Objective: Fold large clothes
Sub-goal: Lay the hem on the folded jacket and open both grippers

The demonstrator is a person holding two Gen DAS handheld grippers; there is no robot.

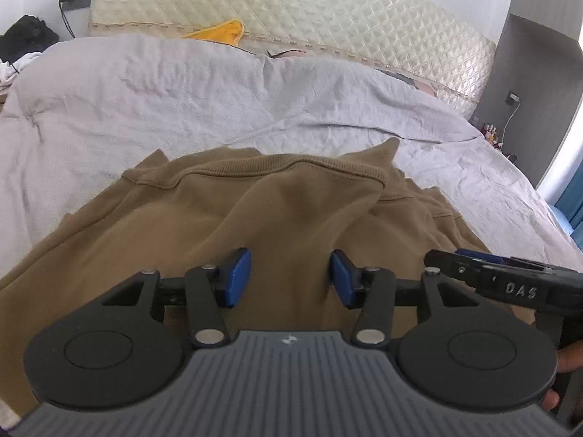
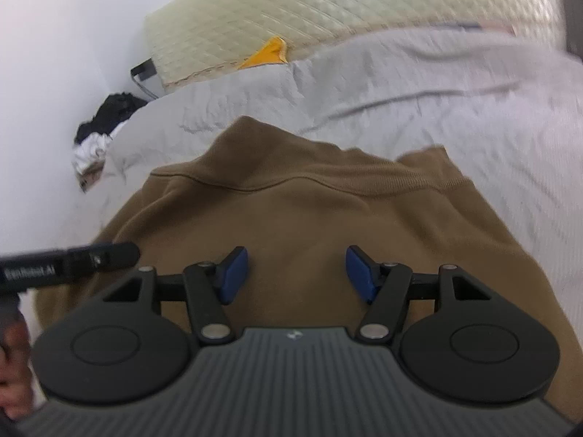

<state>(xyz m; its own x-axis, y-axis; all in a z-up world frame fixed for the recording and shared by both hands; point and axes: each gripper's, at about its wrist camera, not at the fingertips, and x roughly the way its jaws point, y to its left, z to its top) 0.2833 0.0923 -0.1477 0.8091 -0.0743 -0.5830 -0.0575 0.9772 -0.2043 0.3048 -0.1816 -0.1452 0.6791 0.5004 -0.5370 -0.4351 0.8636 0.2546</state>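
A cream quilted headboard (image 1: 328,11) stands at the far end of the bed, with a yellow cloth corner (image 1: 222,31) showing at its base. A pile of black and white laundry (image 1: 22,42) lies at the far left bed edge. A wrinkled light grey bedsheet (image 1: 145,102) covers the bed.

The tan-brown knit sweatshirt (image 1: 273,211) lies on the bedsheet, its ribbed band (image 1: 284,167) running across the far edge with fabric bunched in loose folds beneath it.

The left gripper (image 1: 289,278) hovers over the sweatshirt, blue pads spread apart, nothing between them. The right gripper (image 2: 297,275) is likewise released, spread wide above the same fabric. The right gripper's black body enters the left wrist view at the right edge. The right wrist view is motion-blurred.
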